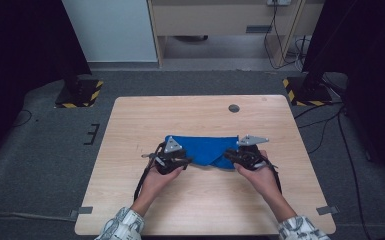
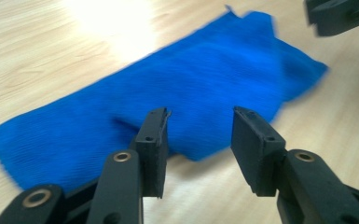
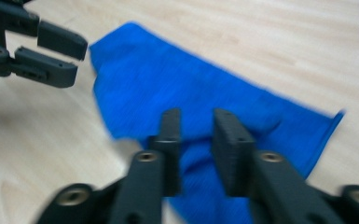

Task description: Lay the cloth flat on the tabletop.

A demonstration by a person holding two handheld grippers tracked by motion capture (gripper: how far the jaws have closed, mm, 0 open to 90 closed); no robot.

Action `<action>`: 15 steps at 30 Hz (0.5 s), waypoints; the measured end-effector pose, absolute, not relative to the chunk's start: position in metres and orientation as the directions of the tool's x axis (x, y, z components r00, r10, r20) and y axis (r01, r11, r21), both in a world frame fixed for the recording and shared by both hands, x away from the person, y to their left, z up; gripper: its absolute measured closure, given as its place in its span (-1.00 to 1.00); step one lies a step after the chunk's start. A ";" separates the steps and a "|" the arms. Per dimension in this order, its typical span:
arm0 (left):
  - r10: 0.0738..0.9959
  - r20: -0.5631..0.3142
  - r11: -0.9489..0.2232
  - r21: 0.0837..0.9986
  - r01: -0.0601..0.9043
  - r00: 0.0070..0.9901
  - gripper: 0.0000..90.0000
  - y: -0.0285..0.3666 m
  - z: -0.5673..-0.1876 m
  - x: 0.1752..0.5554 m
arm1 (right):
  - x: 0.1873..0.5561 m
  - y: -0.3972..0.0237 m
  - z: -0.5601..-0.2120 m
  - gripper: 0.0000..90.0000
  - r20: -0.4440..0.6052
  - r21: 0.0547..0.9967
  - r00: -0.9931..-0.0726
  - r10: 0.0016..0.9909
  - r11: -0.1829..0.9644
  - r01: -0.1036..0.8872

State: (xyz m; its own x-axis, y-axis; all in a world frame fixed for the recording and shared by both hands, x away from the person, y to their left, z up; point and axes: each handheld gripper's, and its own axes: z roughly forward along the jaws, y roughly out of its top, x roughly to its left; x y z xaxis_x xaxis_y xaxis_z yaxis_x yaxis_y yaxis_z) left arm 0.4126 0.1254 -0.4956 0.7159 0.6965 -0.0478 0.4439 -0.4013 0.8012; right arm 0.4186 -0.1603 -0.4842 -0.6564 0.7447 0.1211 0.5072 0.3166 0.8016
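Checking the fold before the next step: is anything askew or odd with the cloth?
Slightly. The blue cloth lies folded on the table, but unevenly: its near edge runs down to a point instead of a straight line, so the layers don't line up. No tears or spills show. Both grippers sit at its ends, jaws apart.

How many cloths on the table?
1. A blue cloth, folded, lies flat at mid-table between the left gripper and the right gripper. Its layers could hide something underneath.

Bare table (image 1: 200,210) surrounds the blue cloth (image 1: 205,149); only a small round grommet (image 1: 234,108) sits farther back.
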 end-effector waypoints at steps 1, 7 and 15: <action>0.692 -0.052 -0.398 0.804 0.440 0.720 0.18 0.121 -0.496 0.411 | 0.413 -0.159 -0.488 0.80 0.124 0.798 -0.661 0.740 0.321 0.510; 0.656 -0.007 -0.454 0.795 0.402 0.755 -0.07 0.095 -0.504 0.406 | 0.403 -0.149 -0.503 0.69 0.082 0.780 -0.681 0.728 0.379 0.499; 0.668 -0.007 -0.483 0.757 0.440 0.744 -0.14 0.082 -0.519 0.420 | 0.411 -0.143 -0.515 0.29 0.046 0.748 -0.653 0.756 0.407 0.524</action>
